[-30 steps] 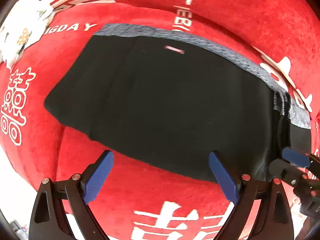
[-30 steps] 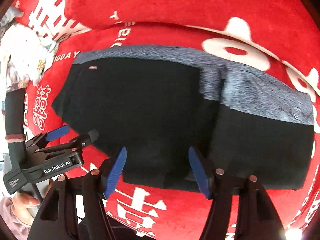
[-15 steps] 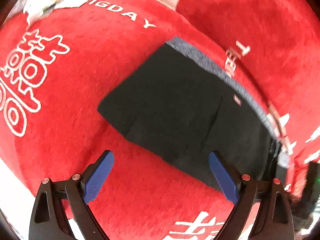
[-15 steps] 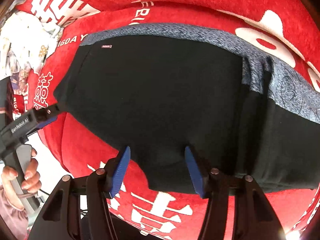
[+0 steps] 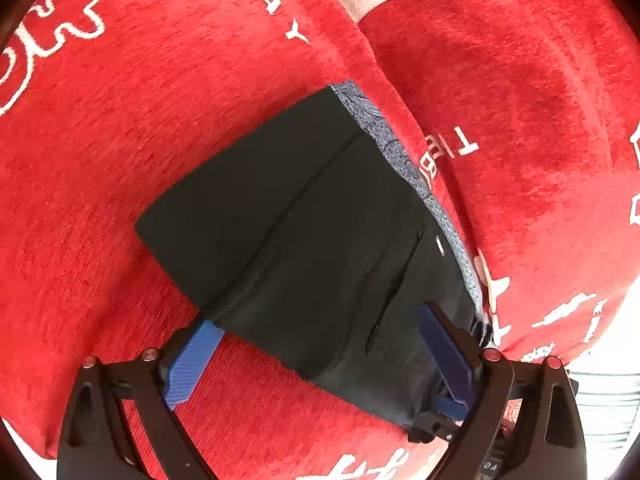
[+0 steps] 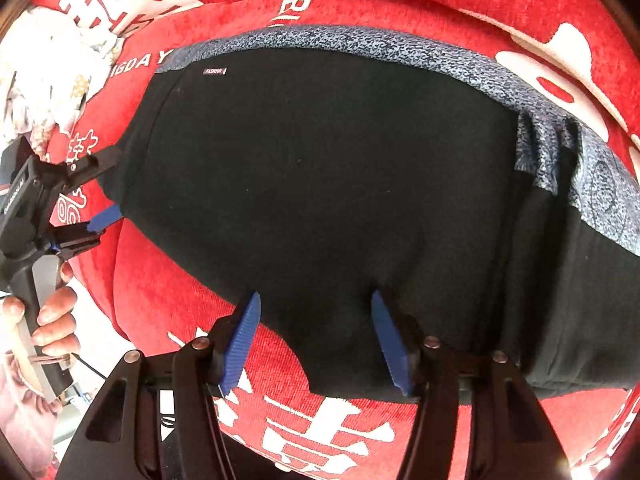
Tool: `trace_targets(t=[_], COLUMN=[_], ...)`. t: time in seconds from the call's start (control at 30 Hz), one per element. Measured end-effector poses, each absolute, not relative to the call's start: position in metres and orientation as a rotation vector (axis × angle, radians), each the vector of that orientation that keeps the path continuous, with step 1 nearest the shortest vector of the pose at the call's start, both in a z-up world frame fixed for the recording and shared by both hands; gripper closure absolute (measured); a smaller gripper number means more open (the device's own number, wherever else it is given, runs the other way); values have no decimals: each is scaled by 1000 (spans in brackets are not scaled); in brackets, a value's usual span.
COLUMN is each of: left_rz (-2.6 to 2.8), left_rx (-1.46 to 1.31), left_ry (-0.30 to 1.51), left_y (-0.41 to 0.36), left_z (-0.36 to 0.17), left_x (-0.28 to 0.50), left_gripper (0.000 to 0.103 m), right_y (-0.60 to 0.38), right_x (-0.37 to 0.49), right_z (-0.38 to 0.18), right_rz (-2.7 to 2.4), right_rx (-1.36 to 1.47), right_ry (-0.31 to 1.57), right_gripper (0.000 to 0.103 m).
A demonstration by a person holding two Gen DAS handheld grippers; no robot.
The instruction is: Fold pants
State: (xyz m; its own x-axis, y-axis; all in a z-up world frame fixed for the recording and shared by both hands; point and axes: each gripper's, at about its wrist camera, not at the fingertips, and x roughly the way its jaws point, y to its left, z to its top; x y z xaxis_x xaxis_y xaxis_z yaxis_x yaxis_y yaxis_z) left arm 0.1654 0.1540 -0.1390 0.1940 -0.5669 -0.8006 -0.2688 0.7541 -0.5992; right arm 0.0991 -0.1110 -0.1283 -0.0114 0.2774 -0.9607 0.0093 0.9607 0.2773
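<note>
Black pants (image 6: 320, 180) lie folded flat on a red sofa seat (image 6: 168, 300), with a grey speckled band (image 6: 400, 48) along their far edge. My right gripper (image 6: 316, 300) points down at the near edge. Its blue pads (image 6: 244, 340) stand apart with flat cloth between them and do not pinch it. My left gripper (image 6: 110, 190), held by a hand (image 6: 44, 312), sits at the left end of the pants. In the left wrist view the pants (image 5: 320, 220) run away diagonally. The left gripper (image 5: 318, 320) is open and straddles their near corner.
The seat cover (image 5: 120, 160) is red plush with white lettering, and a back cushion (image 5: 520, 100) rises right behind the pants. A white flowered cloth (image 6: 44, 80) lies at the far left. The seat's front edge (image 6: 104, 328) drops off just below the left gripper.
My left gripper swung to the left end of the pants, rolled, and came in close over their corner. My right gripper sank toward the near edge and its jaws narrowed a little.
</note>
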Motion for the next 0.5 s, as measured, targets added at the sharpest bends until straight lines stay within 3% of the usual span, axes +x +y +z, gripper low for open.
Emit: trace_targets(t=[0.1,0.37,0.5], left_rz=[-235,-312,-244], left_rx=[-760,-907,-842], left_ry=[1375,1311,1354], left_y=[153,147,136], left_z=[-143,-130,-140], left_x=[167,165,173], left_gripper=[2,2,6], right_y=[-109,-111,-116], right_x=[100,101,100], right_z=[-129,-131,-131], right_rz=[214,219,222], right_rx=[228,246,248], right_ry=[1570,1565,1559], right_gripper=[39,39,38])
